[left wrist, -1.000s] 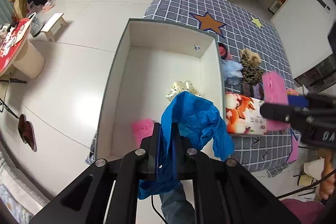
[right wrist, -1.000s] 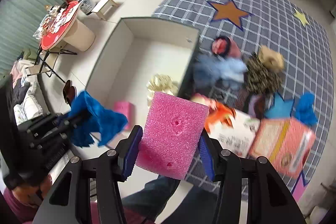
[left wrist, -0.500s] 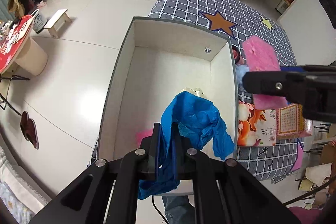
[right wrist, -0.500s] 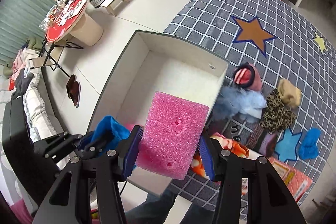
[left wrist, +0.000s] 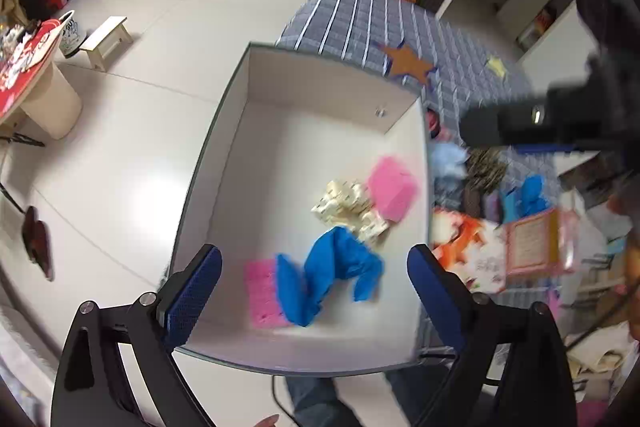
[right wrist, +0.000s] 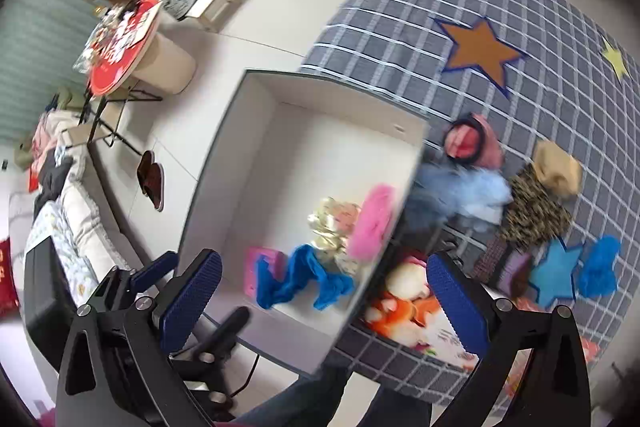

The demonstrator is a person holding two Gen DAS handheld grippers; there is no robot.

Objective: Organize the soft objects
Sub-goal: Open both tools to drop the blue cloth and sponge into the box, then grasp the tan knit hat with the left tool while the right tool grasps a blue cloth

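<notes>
**Both tongs released over the box**

Left tongs [left wrist: 314, 287]: jaws opening, nothing between the pads. A second before they had clenched the blue cloth [left wrist: 332, 275]; it now lay loose on the box [left wrist: 320, 87] floor, partly over a pink sponge [left wrist: 262, 297] at the near wall.

Right tongs [right wrist: 324, 289]: jaws opening, likewise empty. The pink foam block [left wrist: 392, 189] they had carried a second before now sat inside the box, tilted against the right wall, touching a cream bundle [left wrist: 348, 205].

Meaning for the task: two more soft items were judged delivered; four lay in the box.

Still outside, on the checked cloth covering the desk [right wrist: 400, 27]: a pale blue fluffy piece [right wrist: 464, 191] just beside the box wall, a pink-and-black item [right wrist: 472, 143], a leopard-print piece [right wrist: 536, 211], a tan piece [right wrist: 558, 167], a second blue cloth [right wrist: 600, 265]. Printed cartons [right wrist: 408, 307] lay nearest the right tongs.

Room: the far half of the box was bare. The right wall stood between the tongs and the remaining pile, so a reach there likely needs to clear that rim.
</notes>
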